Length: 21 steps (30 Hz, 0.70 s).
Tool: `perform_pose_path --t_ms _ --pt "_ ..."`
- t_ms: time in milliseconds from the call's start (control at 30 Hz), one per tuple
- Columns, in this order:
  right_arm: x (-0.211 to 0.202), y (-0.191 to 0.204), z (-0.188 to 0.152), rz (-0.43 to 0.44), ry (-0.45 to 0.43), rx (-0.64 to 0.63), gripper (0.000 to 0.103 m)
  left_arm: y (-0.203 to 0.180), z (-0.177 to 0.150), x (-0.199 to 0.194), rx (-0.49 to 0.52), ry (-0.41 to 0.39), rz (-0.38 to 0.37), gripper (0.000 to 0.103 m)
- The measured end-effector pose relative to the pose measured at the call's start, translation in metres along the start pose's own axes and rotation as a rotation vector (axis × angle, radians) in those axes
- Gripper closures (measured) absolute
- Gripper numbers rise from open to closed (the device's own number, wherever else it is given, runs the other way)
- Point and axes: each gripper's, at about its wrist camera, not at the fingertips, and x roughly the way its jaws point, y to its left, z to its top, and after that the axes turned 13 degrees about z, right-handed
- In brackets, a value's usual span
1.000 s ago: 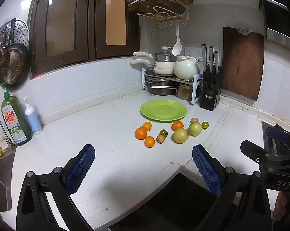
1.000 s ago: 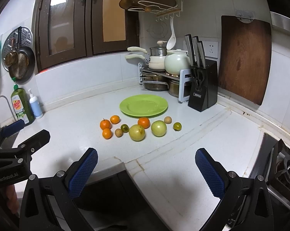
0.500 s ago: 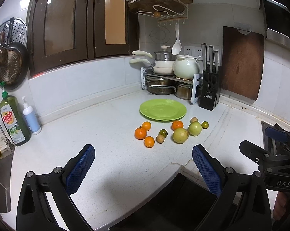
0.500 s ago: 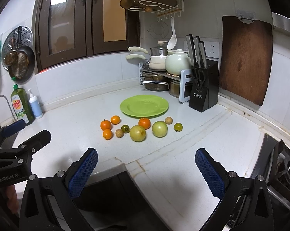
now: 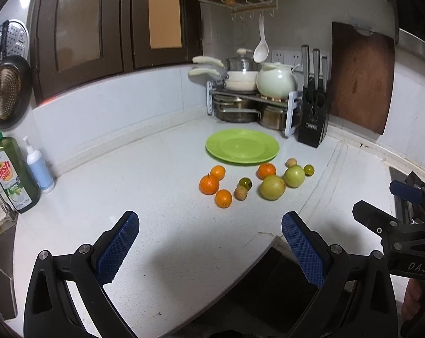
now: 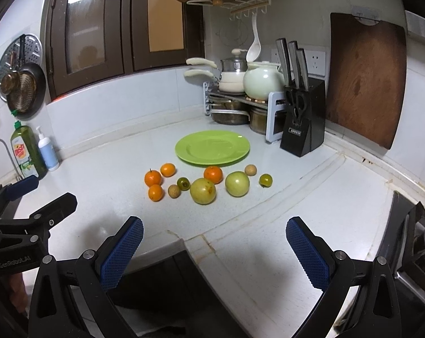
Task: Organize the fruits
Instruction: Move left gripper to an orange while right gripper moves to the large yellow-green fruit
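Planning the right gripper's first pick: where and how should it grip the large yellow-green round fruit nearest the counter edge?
Grip the large yellow-green round fruit across its widest middle, coming from above: a small dark-green fruit and an orange crowd it.

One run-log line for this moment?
left gripper: open, empty | right gripper: open, empty | fruits: loose on counter | green plate: bare
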Motion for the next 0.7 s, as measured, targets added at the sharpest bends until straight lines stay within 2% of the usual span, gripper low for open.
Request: perform_pose_path --t_ms 300,700 --pt "0.041 -0.005 0.009 0.001 0.061 0.023 0.001 0.005 0.01 0.046 0.023 0.068 -0.025 0.0" --pt "0.116 -0.013 0.027 -0.004 0.152 0.065 0.001 0.008 0.024 0.125 0.075 0.157 -0.087 0.0"
